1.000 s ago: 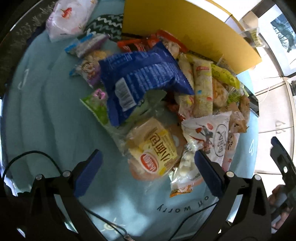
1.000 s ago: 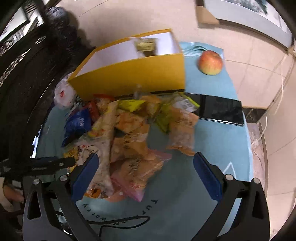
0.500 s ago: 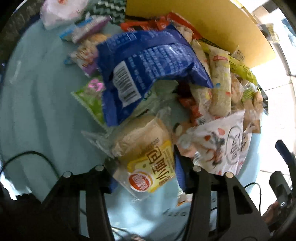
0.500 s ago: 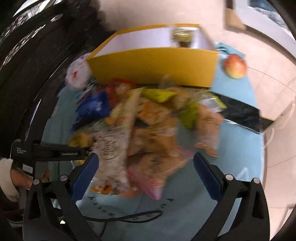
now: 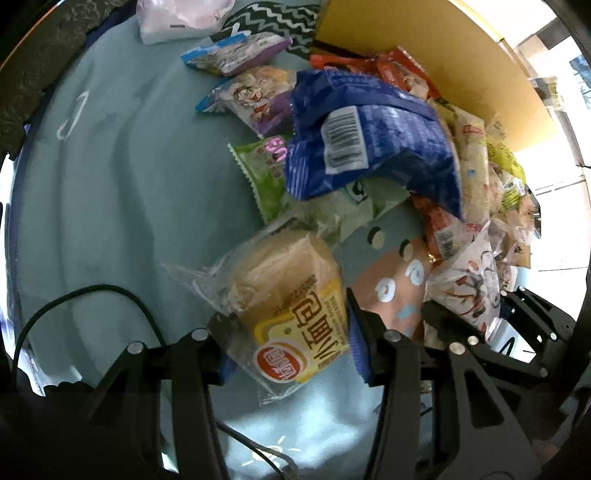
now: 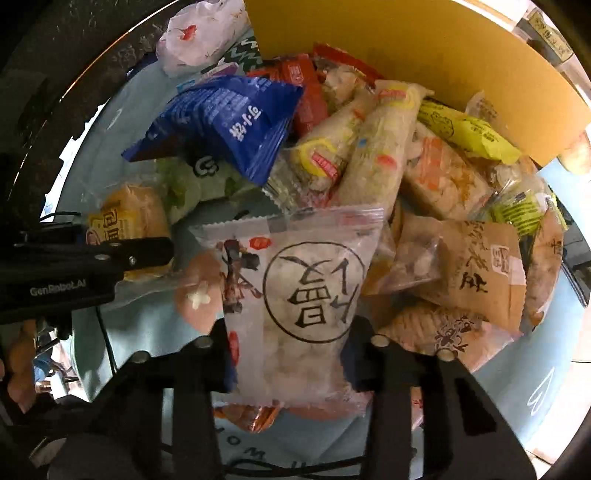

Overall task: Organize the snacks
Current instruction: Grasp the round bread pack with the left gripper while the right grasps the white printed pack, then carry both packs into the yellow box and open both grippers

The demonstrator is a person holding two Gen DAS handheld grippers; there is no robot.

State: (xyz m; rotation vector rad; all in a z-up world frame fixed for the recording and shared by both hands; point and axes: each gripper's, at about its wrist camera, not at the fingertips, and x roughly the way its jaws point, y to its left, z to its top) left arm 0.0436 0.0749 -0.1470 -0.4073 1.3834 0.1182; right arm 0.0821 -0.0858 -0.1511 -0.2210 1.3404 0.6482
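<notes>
A heap of snack packets lies on a light blue cloth (image 5: 110, 206) in front of a yellow box (image 6: 424, 48). My left gripper (image 5: 288, 343) is shut on a yellow-labelled bread packet (image 5: 291, 302) at the near edge of the heap; this packet also shows in the right wrist view (image 6: 125, 218). My right gripper (image 6: 291, 354) is shut on a clear packet with a black circle print (image 6: 299, 291). A blue packet (image 5: 369, 136) lies on top of the heap, also in the right wrist view (image 6: 225, 122).
A white bag (image 5: 181, 14) and a zigzag-patterned item (image 5: 273, 18) lie at the far edge. Purple-trimmed packets (image 5: 255, 96) lie left of the heap. A brown packet (image 6: 476, 273) and green-yellow packets (image 6: 461, 129) lie at the right. A black cable (image 5: 85, 295) crosses the cloth.
Both grippers moved in toward the heap and closed: the left on the yellow bread packet, the right on the clear circle-print packet.
</notes>
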